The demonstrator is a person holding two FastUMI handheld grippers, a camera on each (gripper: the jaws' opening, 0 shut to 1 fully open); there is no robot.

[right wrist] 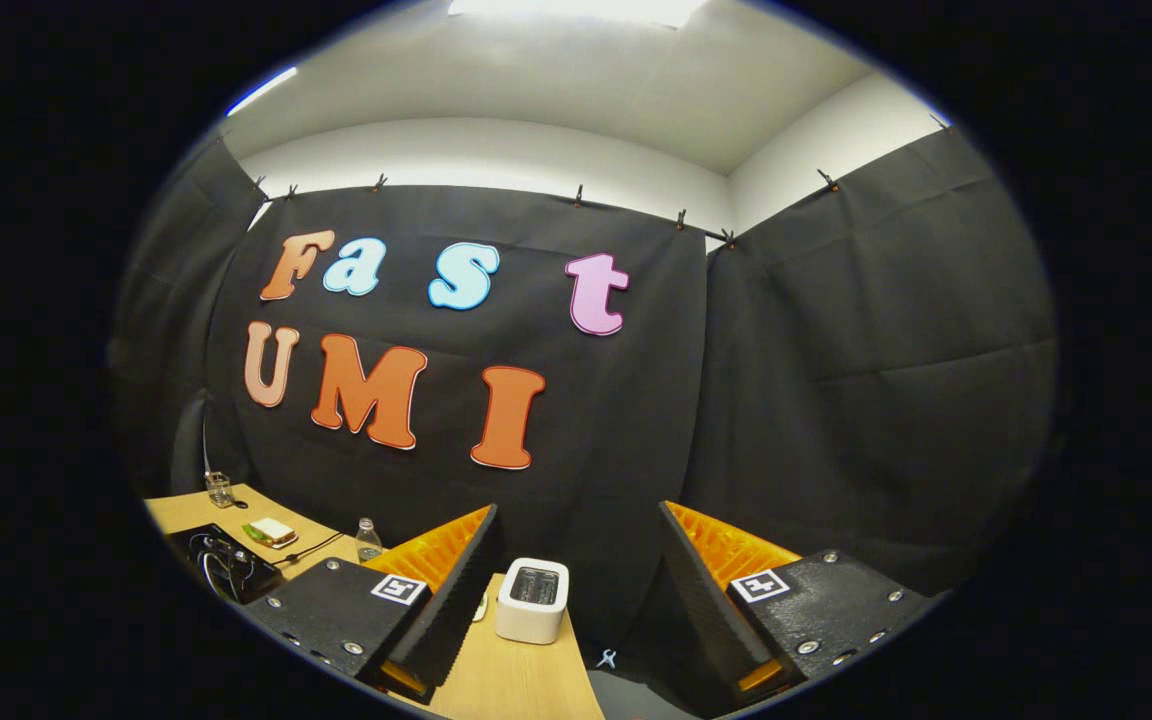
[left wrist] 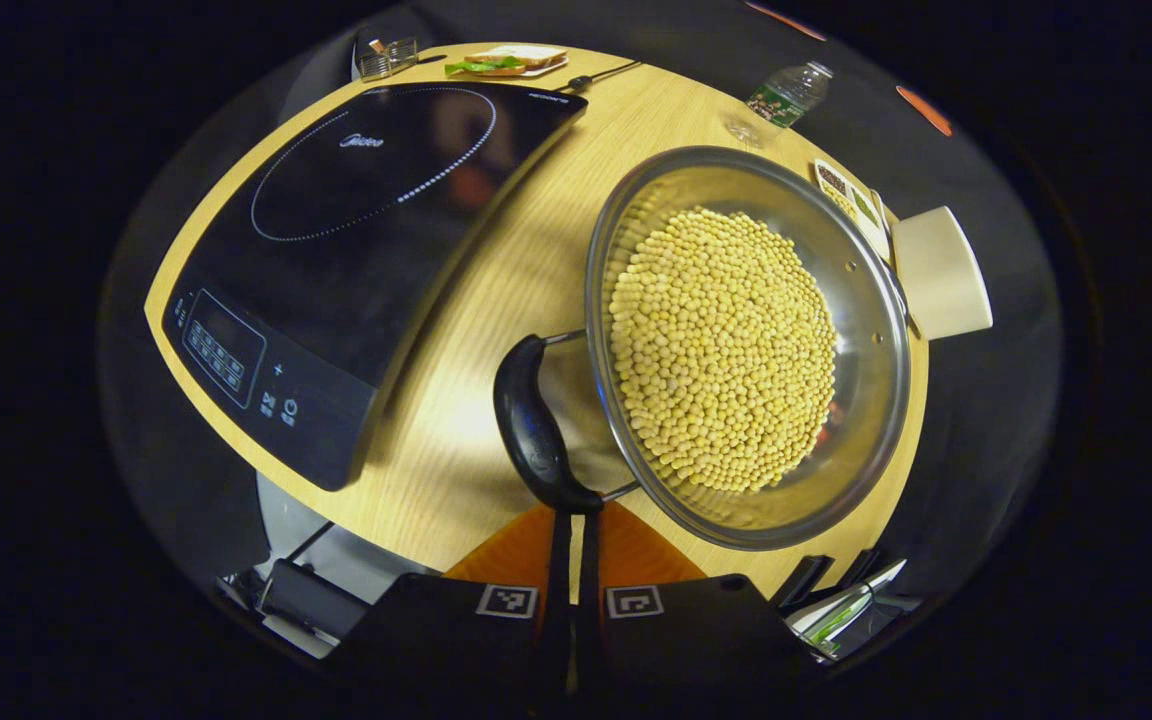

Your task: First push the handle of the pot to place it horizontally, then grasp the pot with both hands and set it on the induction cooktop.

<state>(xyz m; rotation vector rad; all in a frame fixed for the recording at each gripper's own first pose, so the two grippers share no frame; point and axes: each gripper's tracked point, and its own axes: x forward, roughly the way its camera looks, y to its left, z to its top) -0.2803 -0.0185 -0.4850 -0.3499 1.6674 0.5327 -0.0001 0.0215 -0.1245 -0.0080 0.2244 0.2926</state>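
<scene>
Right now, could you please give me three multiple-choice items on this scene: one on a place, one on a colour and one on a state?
1. Where does the pot stand relative to the cooktop?
A) on it
B) beside it, on the table
C) under it

2. What colour is the pot's handle?
A) black
B) red
C) white

3. How are the right tongs?
A) shut on the handle
B) open, holding nothing
C) shut on a bottle

Answers:
1 B, bare wood shows between pot and cooktop.
2 A, the handle is dark against the pale wood.
3 B, their fingers stand wide apart in the right gripper view.
</scene>
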